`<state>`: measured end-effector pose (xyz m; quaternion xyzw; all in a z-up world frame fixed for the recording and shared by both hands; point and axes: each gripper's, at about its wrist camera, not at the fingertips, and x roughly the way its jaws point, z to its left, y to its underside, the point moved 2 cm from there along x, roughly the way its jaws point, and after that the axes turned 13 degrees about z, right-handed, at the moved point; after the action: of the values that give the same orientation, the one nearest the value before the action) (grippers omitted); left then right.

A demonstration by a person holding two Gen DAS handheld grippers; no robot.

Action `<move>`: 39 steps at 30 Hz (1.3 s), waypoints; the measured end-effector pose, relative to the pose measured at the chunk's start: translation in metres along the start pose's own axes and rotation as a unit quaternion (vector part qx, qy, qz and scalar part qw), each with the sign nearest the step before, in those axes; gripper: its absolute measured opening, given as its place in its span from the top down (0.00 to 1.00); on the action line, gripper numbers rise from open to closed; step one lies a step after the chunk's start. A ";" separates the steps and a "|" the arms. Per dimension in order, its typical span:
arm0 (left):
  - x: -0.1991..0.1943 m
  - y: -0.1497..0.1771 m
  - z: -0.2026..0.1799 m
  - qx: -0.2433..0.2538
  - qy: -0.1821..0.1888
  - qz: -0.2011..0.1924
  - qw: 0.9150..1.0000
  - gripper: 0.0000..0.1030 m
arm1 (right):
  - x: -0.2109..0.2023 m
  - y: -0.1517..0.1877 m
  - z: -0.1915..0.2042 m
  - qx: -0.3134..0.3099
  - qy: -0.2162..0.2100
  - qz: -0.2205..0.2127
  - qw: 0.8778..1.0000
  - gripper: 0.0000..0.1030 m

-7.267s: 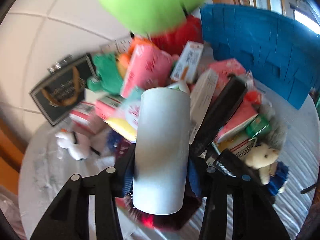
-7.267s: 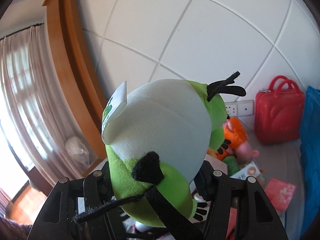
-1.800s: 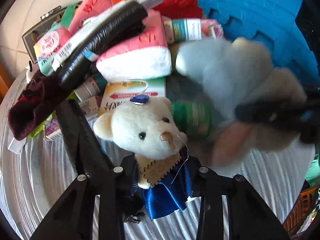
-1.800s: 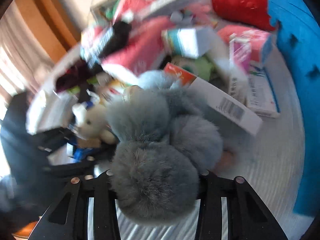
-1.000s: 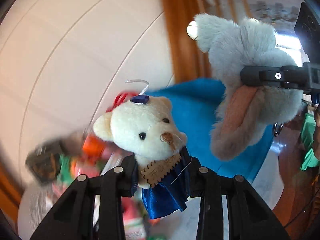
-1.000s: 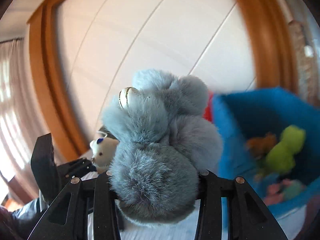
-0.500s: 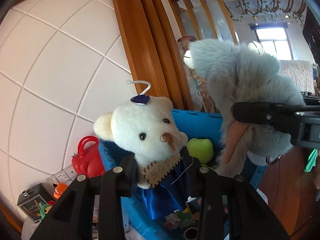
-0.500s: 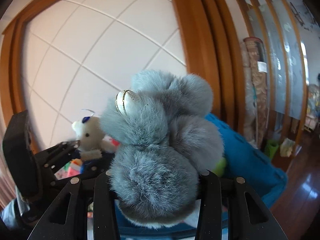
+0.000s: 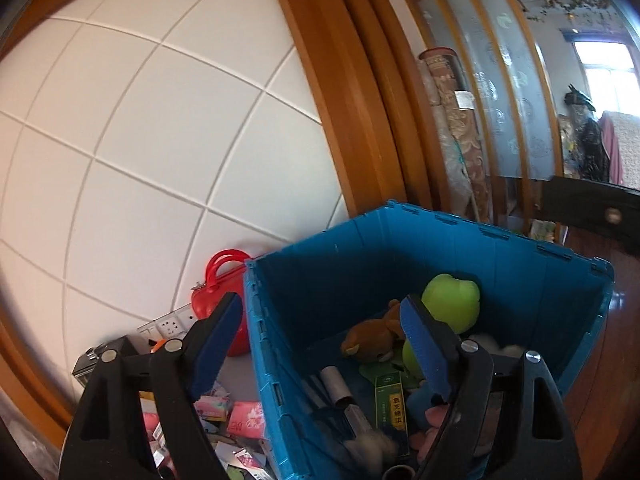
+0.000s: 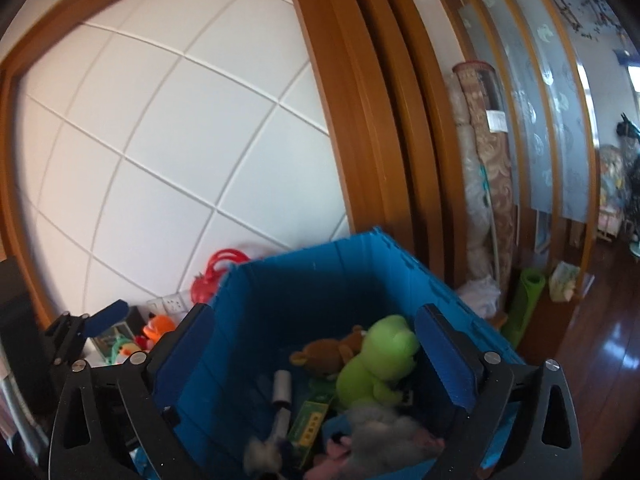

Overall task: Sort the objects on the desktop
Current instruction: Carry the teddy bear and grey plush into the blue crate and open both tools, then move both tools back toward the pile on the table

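Left wrist view: the left gripper [image 9: 320, 326] stands with its blue-padded jaws spread wide and nothing between them, having just been opening, above the near corner of a deep blue plastic crate [image 9: 520, 280]. Inside the crate lie a lime-green plush frog [image 9: 454, 302], a brown plush bear [image 9: 372, 338], a grey cardboard tube [image 9: 336, 384] and a green printed carton [image 9: 390, 400]. A blurred pale, fluffy shape [image 9: 370, 450] shows low in the crate near the frame's bottom edge; what it is cannot be told. Left of the crate, just outside its wall, a red plastic toy handbag [image 9: 212, 296] stands against the white tiled wall [image 9: 160, 140], with pink packets [image 9: 244, 420] scattered on the surface below.

Right wrist view: the right gripper [image 10: 314, 350] likewise holds nothing, its jaws as far apart as they go after just opening, poised over the same crate [image 10: 340, 268]. Below it, a grey furry plush toy [image 10: 380, 434] with a pink underside lies blurred at the near side of the crate, beside the green frog [image 10: 374, 364] and the brown bear [image 10: 326, 354]. A small whitish fluffy thing [image 10: 260, 458] sits blurred at the bottom, next to the tube [image 10: 282, 394]. The left gripper's blue pad [image 10: 106, 318] juts in at far left, outside the crate's wall. An orange toy figure [image 10: 158, 328] stands by the wall beyond it.
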<state>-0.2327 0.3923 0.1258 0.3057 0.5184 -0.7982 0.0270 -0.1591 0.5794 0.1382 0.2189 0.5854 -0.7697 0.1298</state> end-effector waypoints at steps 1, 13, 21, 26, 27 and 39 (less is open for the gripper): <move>-0.001 -0.001 0.001 -0.002 -0.003 0.000 1.000 0.21 | -0.003 0.001 0.001 0.001 -0.004 -0.005 1.000 0.01; 0.003 0.001 0.007 -0.041 -0.035 0.008 0.999 0.21 | -0.017 0.018 0.020 -0.007 -0.020 0.002 1.000 0.00; -0.001 0.016 0.026 -0.067 -0.060 0.013 0.996 0.21 | -0.012 0.022 0.031 -0.021 -0.036 0.007 0.999 0.00; -0.003 0.031 0.042 -0.082 -0.076 0.021 0.993 0.21 | -0.001 0.030 0.043 -0.027 -0.053 0.023 0.998 0.00; -0.003 0.034 0.046 -0.086 -0.078 0.022 0.993 0.21 | 0.000 0.031 0.045 -0.028 -0.055 0.025 0.998 0.00; -0.007 0.089 0.138 -0.124 -0.100 0.040 0.986 0.21 | 0.021 0.044 0.130 -0.056 -0.082 0.042 0.994 0.00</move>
<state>-0.2579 0.2330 0.0951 0.2393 0.5957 -0.7523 0.1479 -0.1810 0.4439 0.1193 0.1717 0.6057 -0.7448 0.2212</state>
